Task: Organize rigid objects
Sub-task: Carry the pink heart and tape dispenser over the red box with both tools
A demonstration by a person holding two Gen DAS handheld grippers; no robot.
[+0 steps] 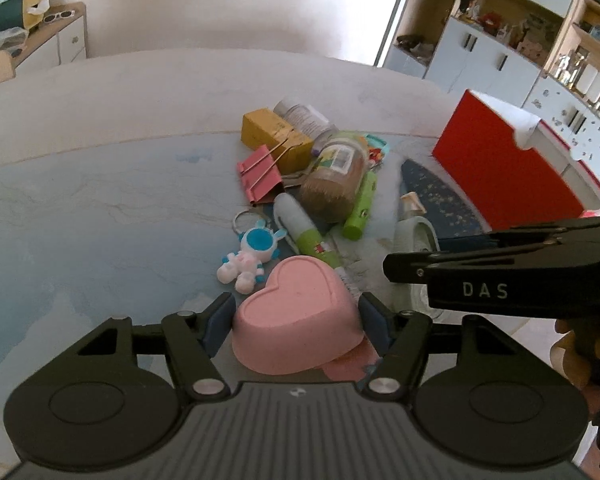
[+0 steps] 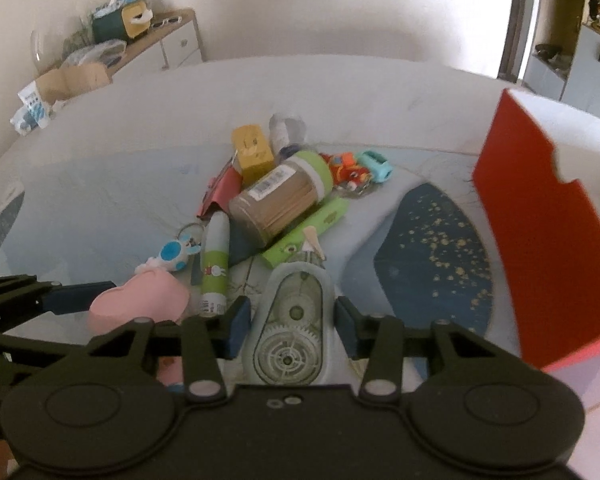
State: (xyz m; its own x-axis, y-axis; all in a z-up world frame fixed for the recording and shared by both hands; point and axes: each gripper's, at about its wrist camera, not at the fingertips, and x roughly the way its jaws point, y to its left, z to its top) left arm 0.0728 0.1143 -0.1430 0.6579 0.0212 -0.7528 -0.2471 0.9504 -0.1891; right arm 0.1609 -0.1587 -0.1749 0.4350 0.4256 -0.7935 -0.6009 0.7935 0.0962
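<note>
Your table [image 1: 100,200] has a pale blue marbled cover; on it lie a pink heart box [image 1: 296,312], an astronaut keychain [image 1: 252,256], a red box [image 1: 512,168] and, I think, a tape dispenser [image 2: 292,320].

Left gripper [image 1: 296,322] jaws spread, right gripper [image 2: 288,322] jaws spread, side by side

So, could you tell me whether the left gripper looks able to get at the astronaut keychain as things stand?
Probably not directly: the left gripper has the pink heart box between its fingers, and the astronaut keychain lies just beyond it.
</note>
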